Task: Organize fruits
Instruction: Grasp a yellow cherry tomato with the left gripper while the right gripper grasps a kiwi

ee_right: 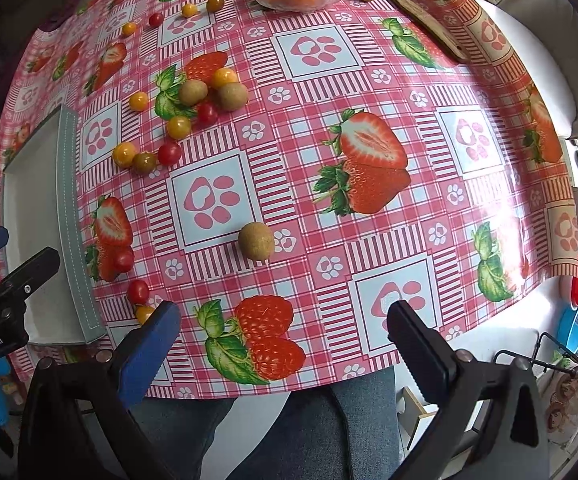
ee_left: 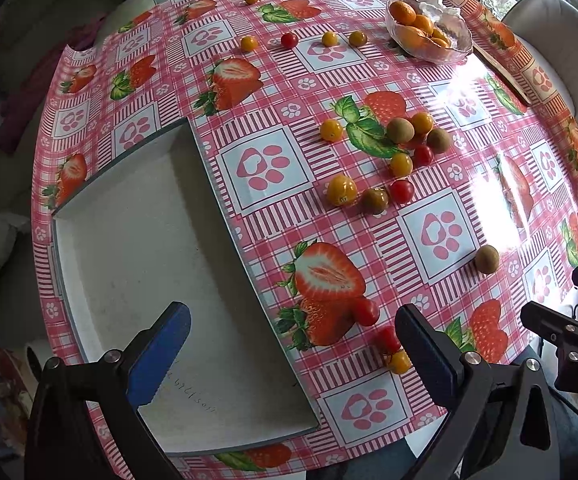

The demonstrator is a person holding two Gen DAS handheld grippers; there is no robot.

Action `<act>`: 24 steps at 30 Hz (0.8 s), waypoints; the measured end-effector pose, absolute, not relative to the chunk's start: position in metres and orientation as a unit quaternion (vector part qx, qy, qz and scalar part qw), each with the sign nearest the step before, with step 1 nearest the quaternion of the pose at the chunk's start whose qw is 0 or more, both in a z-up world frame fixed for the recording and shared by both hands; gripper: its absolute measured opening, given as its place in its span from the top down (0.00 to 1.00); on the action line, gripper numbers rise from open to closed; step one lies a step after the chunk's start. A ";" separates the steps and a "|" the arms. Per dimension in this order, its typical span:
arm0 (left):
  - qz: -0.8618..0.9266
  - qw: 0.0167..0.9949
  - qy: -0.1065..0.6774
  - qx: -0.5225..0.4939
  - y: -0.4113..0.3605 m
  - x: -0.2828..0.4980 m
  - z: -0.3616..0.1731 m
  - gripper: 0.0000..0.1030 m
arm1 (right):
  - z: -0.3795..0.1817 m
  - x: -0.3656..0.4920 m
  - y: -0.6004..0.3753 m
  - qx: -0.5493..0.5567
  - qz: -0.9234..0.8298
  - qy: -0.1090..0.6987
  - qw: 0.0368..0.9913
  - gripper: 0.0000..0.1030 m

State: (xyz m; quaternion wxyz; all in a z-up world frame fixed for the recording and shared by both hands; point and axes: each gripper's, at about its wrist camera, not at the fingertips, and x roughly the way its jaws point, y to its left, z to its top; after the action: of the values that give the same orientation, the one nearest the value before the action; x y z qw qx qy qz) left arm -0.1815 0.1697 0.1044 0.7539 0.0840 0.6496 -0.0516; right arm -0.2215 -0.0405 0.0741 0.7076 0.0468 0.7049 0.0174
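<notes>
Where fruits scatter: strawberry-print tablecloth (ee_right: 369, 92).

Small round fruits lie loose on the desk: a cluster of red, yellow and brown ones (ee_left: 399, 152) near the centre, and a lone brown fruit (ee_left: 487, 259) at about 4 o'clock from it. A row of four (ee_left: 307, 40) sits toward 12 o'clock. Two red ones and a yellow one (ee_left: 383, 338) lie just beside the shallow white tray (ee_left: 137, 248), which stands empty at the desk's 8 o'clock edge.
</notes>
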 end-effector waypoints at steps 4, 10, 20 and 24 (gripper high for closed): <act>-0.056 0.757 0.645 0.092 0.165 -0.170 0.096 0.00 | 0.069 -0.223 -0.046 0.057 0.013 0.708 0.704 0.00; -0.075 0.763 0.631 0.117 0.153 -0.150 0.079 0.00 | 0.061 -0.219 -0.049 0.076 0.005 0.708 0.702 0.00; -0.099 0.756 0.629 0.154 0.144 -0.127 0.052 0.12 | 0.034 -0.203 -0.033 0.074 0.013 0.707 0.703 0.03; -0.108 0.755 0.623 0.172 0.137 -0.124 0.043 0.12 | 0.021 -0.201 -0.027 0.071 0.011 0.706 0.705 0.09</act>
State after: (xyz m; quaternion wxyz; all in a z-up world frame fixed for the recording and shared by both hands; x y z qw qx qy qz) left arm -0.1241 0.1367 0.0434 0.7550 0.1722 0.6235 -0.1077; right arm -0.2008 -0.0273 0.0213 0.7048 0.0710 0.7057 0.0112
